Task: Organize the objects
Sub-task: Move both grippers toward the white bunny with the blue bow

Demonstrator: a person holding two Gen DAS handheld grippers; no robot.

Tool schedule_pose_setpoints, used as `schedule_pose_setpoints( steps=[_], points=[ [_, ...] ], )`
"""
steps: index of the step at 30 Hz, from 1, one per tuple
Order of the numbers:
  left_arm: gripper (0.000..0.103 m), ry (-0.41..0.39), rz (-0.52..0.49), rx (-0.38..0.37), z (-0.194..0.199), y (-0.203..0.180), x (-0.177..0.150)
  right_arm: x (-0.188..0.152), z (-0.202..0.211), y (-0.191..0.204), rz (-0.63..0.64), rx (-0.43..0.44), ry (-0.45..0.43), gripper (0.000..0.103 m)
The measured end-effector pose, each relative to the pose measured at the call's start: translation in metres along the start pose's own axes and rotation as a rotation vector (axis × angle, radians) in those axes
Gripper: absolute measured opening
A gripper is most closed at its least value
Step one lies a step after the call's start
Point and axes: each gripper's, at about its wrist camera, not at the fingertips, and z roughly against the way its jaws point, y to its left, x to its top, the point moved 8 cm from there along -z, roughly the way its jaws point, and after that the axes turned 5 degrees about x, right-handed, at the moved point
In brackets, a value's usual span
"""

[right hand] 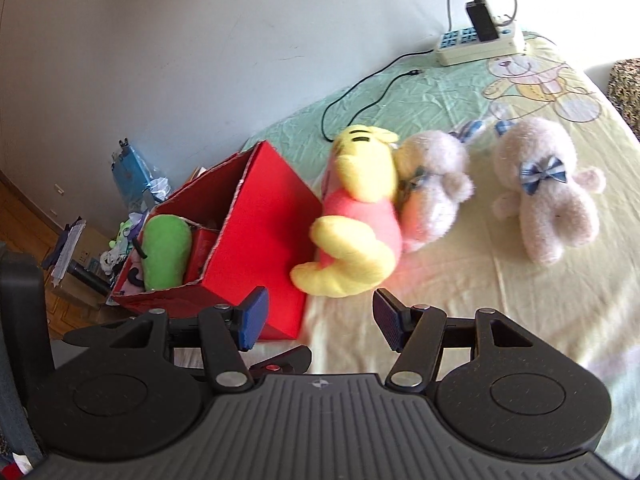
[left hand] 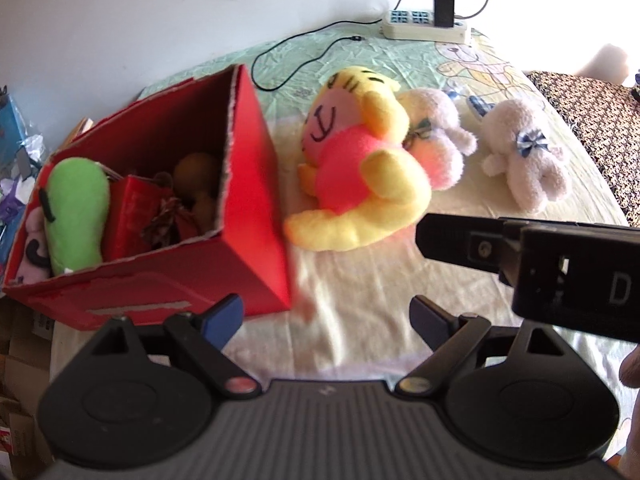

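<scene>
A red cardboard box (left hand: 244, 216) (right hand: 264, 240) stands open on the bed at the left, holding a green plush (left hand: 76, 212) (right hand: 166, 250) and other toys. A yellow bear in a pink shirt (left hand: 360, 168) (right hand: 360, 220) lies just right of the box. Two pale pink plush toys lie further right, one (left hand: 436, 132) (right hand: 432, 188) touching the bear, one (left hand: 524, 152) (right hand: 548, 192) apart with a blue bow. My left gripper (left hand: 326, 318) is open and empty in front of the box corner. My right gripper (right hand: 318, 320) is open and empty just below the bear.
A white power strip (left hand: 424, 26) (right hand: 480, 42) with a black charger and a black cable lies at the far edge of the bed by the wall. The right gripper's black body (left hand: 560, 272) crosses the left wrist view. Clutter sits on the floor (right hand: 80, 256) at the left.
</scene>
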Motion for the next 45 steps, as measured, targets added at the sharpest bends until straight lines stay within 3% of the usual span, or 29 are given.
schedule_pose_setpoints(
  steps=[13, 25, 30, 45],
  points=[
    [0.091, 0.034, -0.048, -0.015, -0.011, -0.04, 0.0, -0.003, 0.017, -0.041, -0.06, -0.038, -0.006, 0.062],
    [0.091, 0.122, -0.073, -0.047, -0.036, -0.056, -0.009, -0.015, 0.012, -0.067, -0.11, -0.139, 0.028, 0.062],
    [0.091, 0.161, -0.067, -0.048, -0.044, -0.056, -0.017, -0.022, 0.005, -0.081, -0.185, -0.149, 0.064, 0.062],
    [0.092, 0.199, -0.084, -0.068, -0.055, -0.067, -0.026, -0.03, 0.001, -0.091, -0.227, -0.159, 0.097, 0.061]
  ],
)
